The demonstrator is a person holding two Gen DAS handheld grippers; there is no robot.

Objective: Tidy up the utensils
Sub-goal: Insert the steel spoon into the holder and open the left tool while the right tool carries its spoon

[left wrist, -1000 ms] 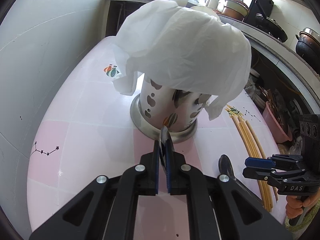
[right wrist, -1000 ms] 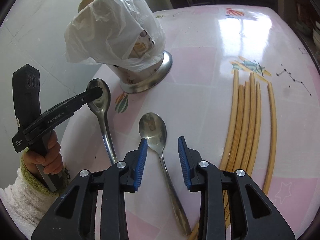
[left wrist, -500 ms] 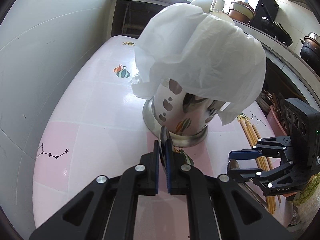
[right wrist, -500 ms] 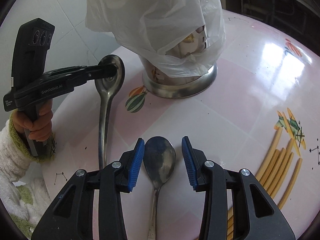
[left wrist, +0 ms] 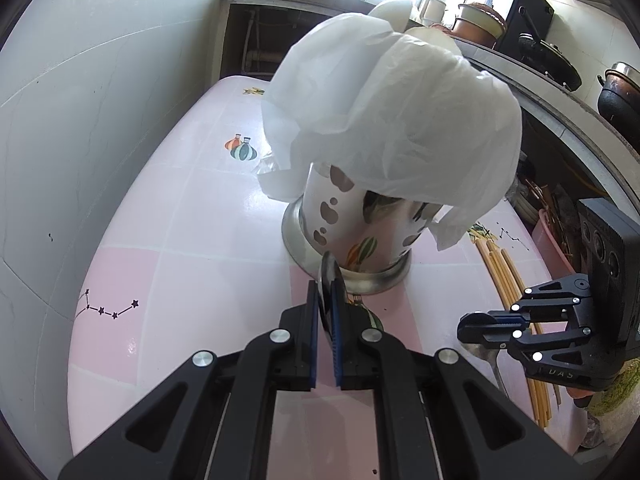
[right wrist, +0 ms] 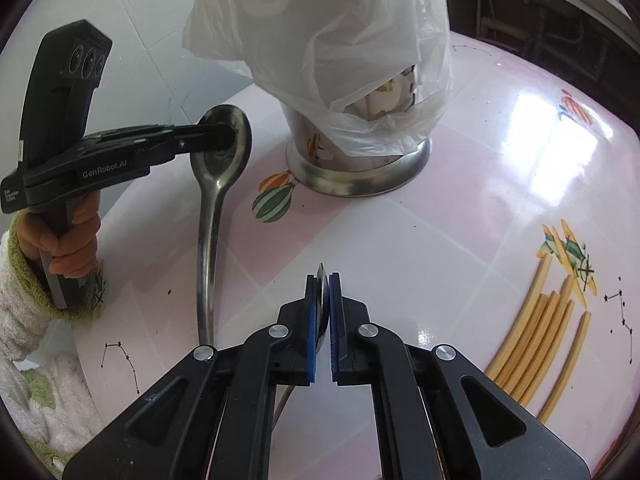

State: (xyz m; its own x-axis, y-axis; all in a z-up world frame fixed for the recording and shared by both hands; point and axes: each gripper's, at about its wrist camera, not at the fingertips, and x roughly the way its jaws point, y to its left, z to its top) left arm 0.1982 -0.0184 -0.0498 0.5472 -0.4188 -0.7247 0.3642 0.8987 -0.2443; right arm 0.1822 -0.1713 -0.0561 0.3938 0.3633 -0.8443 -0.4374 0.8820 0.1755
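The right claw (right wrist: 322,300), seen spread around a spoon bowl half a second ago, is now clamped on that spoon (right wrist: 320,280), gripped edge-on; the left claw (left wrist: 326,300) is kept pinched on a second spoon (right wrist: 218,184), whose handle trails toward the pink bench (right wrist: 460,248); "GenRobot.AI" is read on the left claw; the bag-covered utensil holder (right wrist: 360,160) is seen just ahead.

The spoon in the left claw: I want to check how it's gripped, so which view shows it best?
The right wrist view. There the spoon shows whole, the left claw pinching its bowl, handle trailing toward the camera. The left wrist view gives only the bowl's thin edge between its own blue pads.
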